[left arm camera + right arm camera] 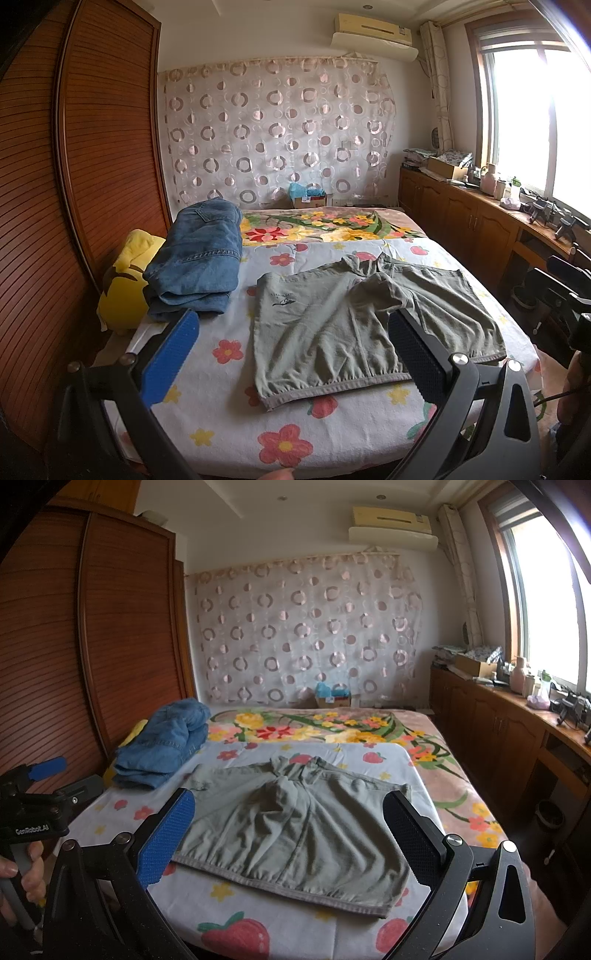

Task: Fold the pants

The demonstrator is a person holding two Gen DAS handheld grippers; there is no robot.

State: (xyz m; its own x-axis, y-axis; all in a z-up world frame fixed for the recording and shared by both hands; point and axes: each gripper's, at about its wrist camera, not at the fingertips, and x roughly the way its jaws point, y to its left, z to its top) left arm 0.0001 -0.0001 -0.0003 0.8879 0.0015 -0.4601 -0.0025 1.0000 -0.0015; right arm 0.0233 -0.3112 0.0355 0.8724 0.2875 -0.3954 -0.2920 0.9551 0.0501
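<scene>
Olive-green shorts [354,325] lie spread flat on the flowered sheet, waistband at the near edge, the crotch area bunched in the middle; they also show in the right wrist view [295,830]. My left gripper [291,350] is open and empty, held above the near part of the bed in front of the shorts. My right gripper [288,834] is open and empty, also above the near edge, facing the shorts. The left gripper shows at the left of the right wrist view [35,794], held in a hand.
Folded blue jeans [199,258] lie at the bed's left side on a yellow plush toy [125,284]. A wooden wardrobe [74,184] stands left. Wooden cabinets [480,221] with clutter run along the right under the window. The bed [332,435] has a flowered blanket [325,225] beyond.
</scene>
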